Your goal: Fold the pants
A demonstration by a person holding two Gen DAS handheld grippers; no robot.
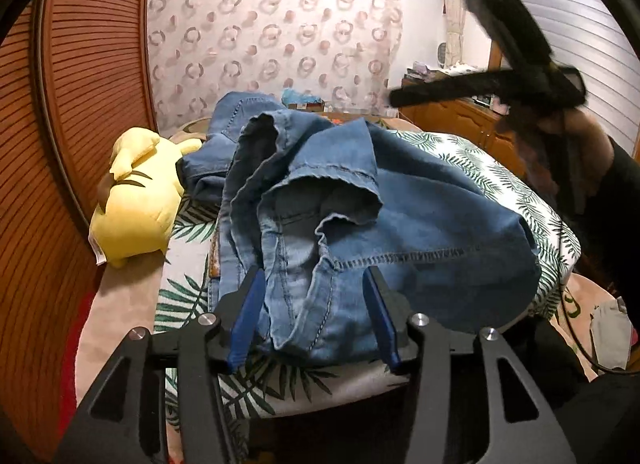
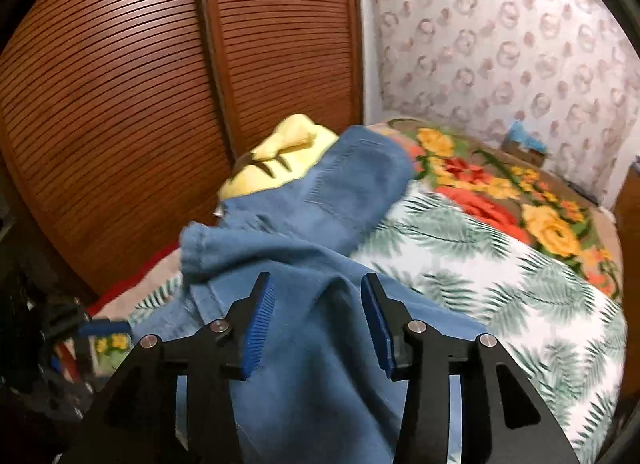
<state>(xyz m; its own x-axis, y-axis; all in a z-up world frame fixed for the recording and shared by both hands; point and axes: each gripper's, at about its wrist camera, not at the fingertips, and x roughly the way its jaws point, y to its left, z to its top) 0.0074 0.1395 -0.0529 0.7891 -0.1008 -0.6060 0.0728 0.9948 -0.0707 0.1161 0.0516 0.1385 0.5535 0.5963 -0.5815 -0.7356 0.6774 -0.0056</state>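
Left wrist view: the left gripper (image 1: pixel 316 316) is seen with jaws parted, denim lying loose between the blue pads (image 1: pixel 246 320) and nothing pinched. Beyond it the jeans (image 1: pixel 400 216) are heaped on the leaf-print bedspread (image 1: pixel 520 188), beside a yellow plush toy (image 1: pixel 136 192). Right wrist view: the right gripper (image 2: pixel 318 324) is likewise spread apart above the denim, ungripped
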